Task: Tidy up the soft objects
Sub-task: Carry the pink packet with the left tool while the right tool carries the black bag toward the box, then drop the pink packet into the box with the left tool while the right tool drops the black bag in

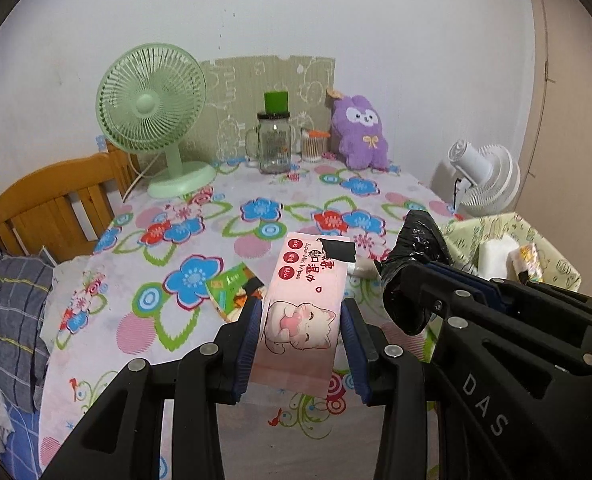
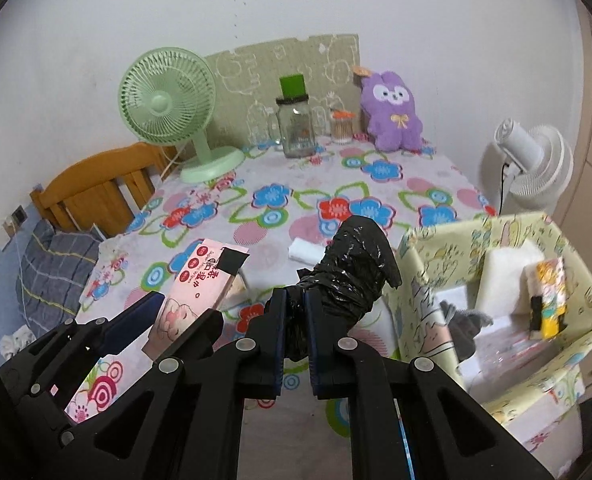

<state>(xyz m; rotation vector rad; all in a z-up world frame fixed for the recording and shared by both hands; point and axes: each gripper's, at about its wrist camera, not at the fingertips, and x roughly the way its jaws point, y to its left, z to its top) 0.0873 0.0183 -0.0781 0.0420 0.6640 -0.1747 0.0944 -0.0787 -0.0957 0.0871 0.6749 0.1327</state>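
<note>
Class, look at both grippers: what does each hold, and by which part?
Left gripper clamps the pink wipes pack across its near end. Right gripper pinches the black bundle by its near end.

The middle of the table lies open between the near things and the back row: green fan, jar and plush. On the right, the box and white fan block the way; a chair stands at the left edge.

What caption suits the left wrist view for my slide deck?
Left gripper holding pink wipes pack above floral tablecloth.
</note>
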